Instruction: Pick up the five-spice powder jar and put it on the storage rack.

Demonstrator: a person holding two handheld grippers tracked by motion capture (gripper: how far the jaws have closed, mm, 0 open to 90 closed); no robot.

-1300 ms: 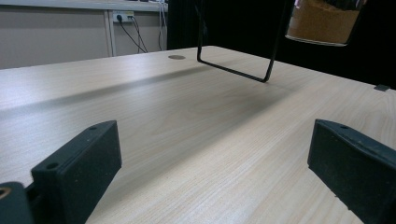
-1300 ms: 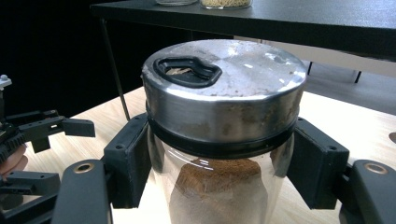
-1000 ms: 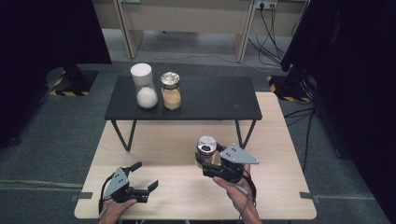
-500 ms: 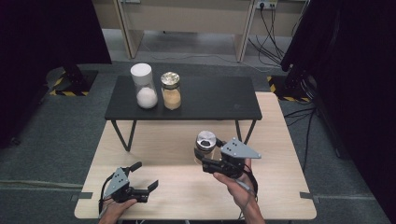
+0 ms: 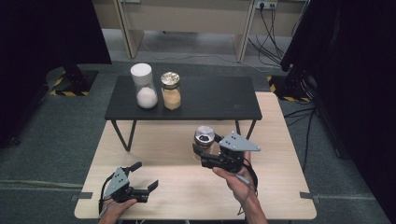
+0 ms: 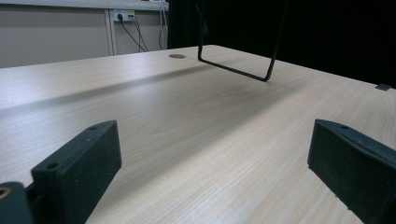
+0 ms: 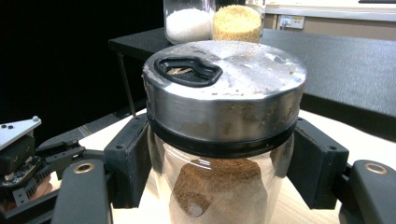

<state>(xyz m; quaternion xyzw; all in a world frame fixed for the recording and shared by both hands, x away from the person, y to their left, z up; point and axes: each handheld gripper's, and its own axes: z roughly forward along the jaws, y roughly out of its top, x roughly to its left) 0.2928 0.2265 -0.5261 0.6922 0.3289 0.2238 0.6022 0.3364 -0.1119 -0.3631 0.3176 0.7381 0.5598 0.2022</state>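
A glass jar (image 5: 204,139) with a metal lid and brown powder inside hangs above the light wooden table (image 5: 289,186), with my right gripper (image 5: 201,151) shut on it. In the right gripper view the jar (image 7: 224,140) stands upright, both black pads pressing its glass just under the lid. My left gripper (image 5: 145,177) rests low at the table's front left, open, nothing between its jaws; in the left gripper view the gripper (image 6: 215,172) looks along bare wood. On the black raised shelf (image 5: 219,100) stand a white-lidded jar of white grains (image 5: 144,86) and a jar of yellow grains (image 5: 171,91).
The shelf's thin black legs (image 6: 238,70) stand on the wooden table ahead of my left gripper. The right half of the shelf top is bare. Dark curtains flank the scene, and cables lie on the floor at the back right (image 5: 275,28).
My right gripper has risen a little with the brown-powder jar held in it. My left gripper has stayed where it was.
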